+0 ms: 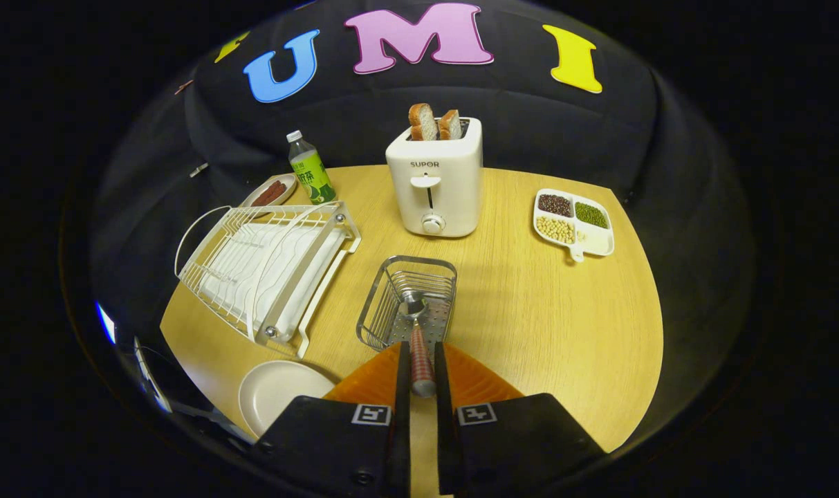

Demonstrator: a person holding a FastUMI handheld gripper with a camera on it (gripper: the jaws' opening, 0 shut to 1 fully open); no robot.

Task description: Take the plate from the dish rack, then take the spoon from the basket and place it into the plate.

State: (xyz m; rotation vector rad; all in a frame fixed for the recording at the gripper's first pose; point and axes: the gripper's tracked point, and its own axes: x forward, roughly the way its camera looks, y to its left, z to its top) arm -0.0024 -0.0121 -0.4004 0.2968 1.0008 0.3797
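Spreading across the middle of the frame, the wooden bench (530,311) carries a white dish rack (270,266) at centre left and a white toaster (434,181) at upper centre. Lower left lies the pale plate (275,393), just beside the gripper (421,370). At lower centre the wire basket (407,299) holds the spoon (419,346), its handle pinched between both gripper fingers, bowl down inside the basket.
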